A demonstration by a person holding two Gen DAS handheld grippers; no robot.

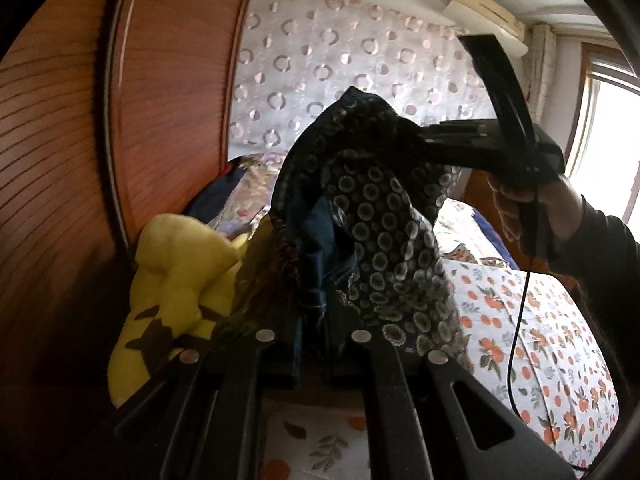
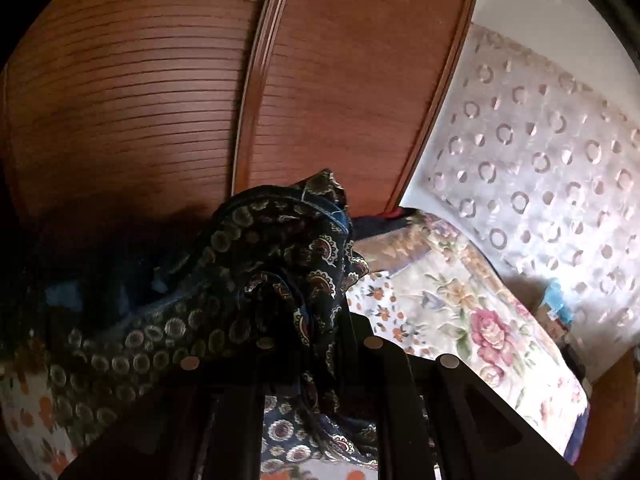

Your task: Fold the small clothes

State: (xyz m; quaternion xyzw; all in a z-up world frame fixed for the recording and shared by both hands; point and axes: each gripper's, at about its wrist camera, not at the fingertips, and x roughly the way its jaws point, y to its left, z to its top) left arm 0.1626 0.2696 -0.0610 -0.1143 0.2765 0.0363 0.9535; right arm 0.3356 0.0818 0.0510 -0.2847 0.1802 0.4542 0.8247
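Above bedsheet (image 1: 552, 320) — scarf (image 1: 372, 216) hangs lengthwise, pinched by 2 tongs (image 1: 316, 344) (image 2: 316, 344).

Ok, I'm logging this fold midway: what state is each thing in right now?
Patterned garment: lifted, bunched, held at two spots.
Left gripper: shut on the garment.
Right gripper: shut on the garment.
Yellow plush toy: lying by the wardrobe.
Orange-print sheet: spread on the bed.

no readable text, labels, brands, numbers or signs in either view
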